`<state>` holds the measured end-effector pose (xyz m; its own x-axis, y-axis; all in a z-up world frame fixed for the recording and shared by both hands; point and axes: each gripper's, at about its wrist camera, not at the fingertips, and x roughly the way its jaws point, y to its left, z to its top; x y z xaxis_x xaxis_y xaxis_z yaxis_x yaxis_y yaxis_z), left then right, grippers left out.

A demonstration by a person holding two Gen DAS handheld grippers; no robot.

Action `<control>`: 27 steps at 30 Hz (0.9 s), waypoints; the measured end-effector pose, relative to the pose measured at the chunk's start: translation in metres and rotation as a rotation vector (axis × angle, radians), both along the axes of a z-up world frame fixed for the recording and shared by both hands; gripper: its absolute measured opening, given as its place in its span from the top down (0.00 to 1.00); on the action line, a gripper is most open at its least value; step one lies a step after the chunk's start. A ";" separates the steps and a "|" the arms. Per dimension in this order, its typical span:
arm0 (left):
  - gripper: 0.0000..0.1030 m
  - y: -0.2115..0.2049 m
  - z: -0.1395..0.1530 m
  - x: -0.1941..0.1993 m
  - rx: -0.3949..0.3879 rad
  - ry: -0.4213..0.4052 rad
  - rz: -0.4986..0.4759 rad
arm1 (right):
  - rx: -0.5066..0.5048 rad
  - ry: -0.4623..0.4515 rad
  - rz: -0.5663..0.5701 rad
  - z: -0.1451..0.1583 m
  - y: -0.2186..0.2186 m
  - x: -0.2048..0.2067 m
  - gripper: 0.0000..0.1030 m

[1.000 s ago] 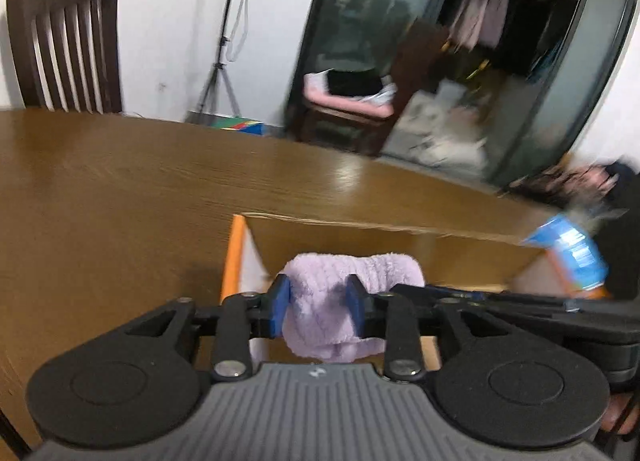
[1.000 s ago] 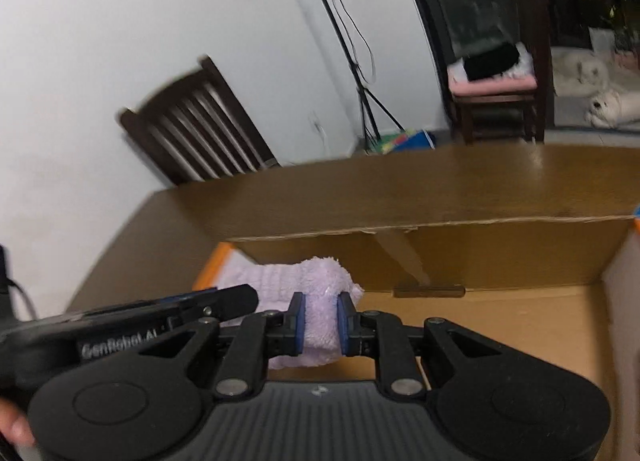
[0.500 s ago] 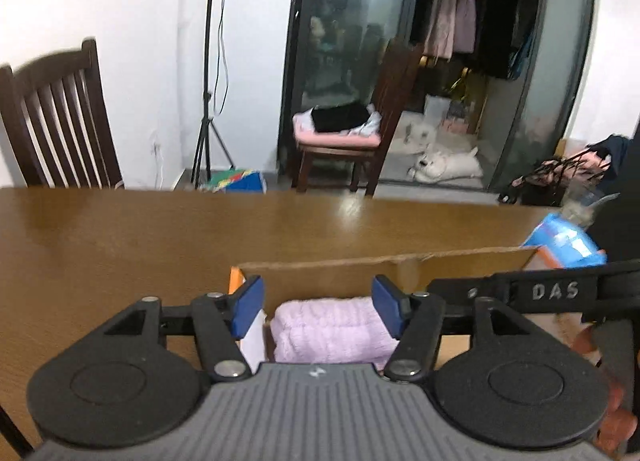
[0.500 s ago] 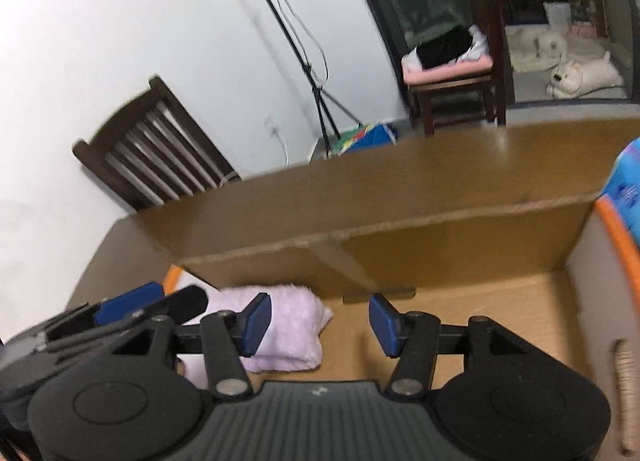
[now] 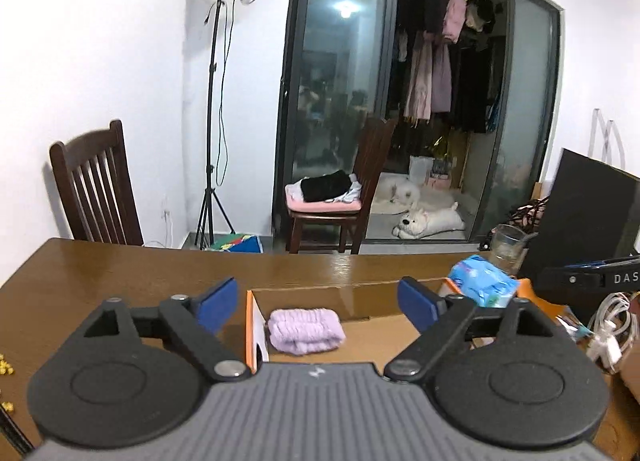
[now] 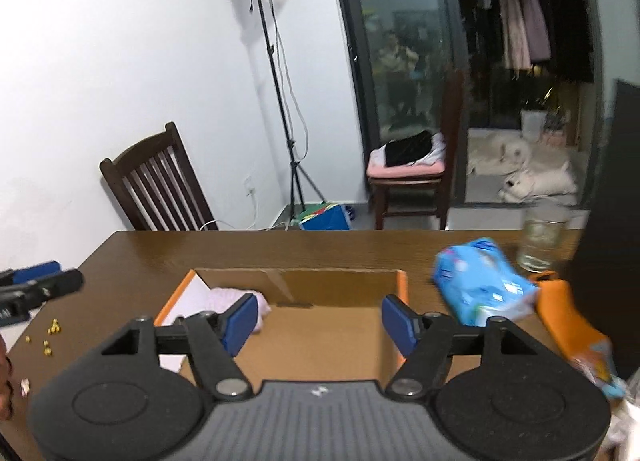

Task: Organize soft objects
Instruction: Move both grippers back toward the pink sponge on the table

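A folded lilac towel (image 5: pixel 306 331) lies in the left end of an open cardboard box (image 5: pixel 360 293) with orange edges on the brown table. My left gripper (image 5: pixel 316 307) hangs above and short of the box, its jaws still opening, nothing between the blue pads. In the right wrist view the towel (image 6: pixel 232 297) peeks out behind the left pad. My right gripper (image 6: pixel 318 323) is over the box (image 6: pixel 340 337), jaws opening and empty. The left gripper's tip (image 6: pixel 40 289) shows at the far left there.
A blue soft pack (image 6: pixel 480 281) lies right of the box, with a glass (image 6: pixel 542 241) behind it and an orange packet (image 6: pixel 568 321) beside it. White cables (image 5: pixel 612 325) lie at the right. Yellow crumbs (image 6: pixel 50 335) dot the table's left. Chairs and a light stand are beyond the table.
Both grippers let go of the lilac towel, opened wide and pulled up and back from the box. The towel now lies in the box's left end.
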<state>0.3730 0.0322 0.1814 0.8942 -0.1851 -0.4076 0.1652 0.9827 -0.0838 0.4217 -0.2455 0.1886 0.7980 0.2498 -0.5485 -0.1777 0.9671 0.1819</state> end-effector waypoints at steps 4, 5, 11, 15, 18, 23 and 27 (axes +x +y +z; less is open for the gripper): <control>0.04 -0.006 -0.004 -0.045 0.015 -0.026 -0.001 | 0.005 -0.033 0.005 0.002 -0.015 -0.050 0.31; 0.03 -0.006 -0.008 -0.056 0.011 -0.029 -0.003 | 0.010 -0.042 0.007 0.002 -0.016 -0.062 0.31; 0.02 -0.002 -0.041 -0.140 0.005 -0.065 0.017 | 0.010 -0.101 0.033 -0.017 -0.014 -0.137 0.29; 0.00 0.007 -0.062 -0.201 -0.023 -0.117 0.016 | 0.006 -0.157 0.066 -0.039 0.000 -0.198 0.22; 0.00 0.014 -0.090 -0.259 -0.012 -0.199 0.055 | 0.000 -0.199 0.093 -0.062 0.006 -0.248 0.16; 0.00 0.018 -0.120 -0.305 -0.020 -0.180 0.100 | 0.009 -0.202 0.076 -0.111 0.020 -0.323 0.16; 0.00 0.013 -0.118 -0.296 0.014 -0.175 0.070 | 0.058 -0.190 0.117 -0.120 0.025 -0.341 0.16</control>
<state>0.0765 0.0448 0.0634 0.9623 -0.1149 -0.2464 0.1070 0.9932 -0.0456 0.0808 -0.2204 0.0685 0.8492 0.3732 -0.3737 -0.3243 0.9269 0.1888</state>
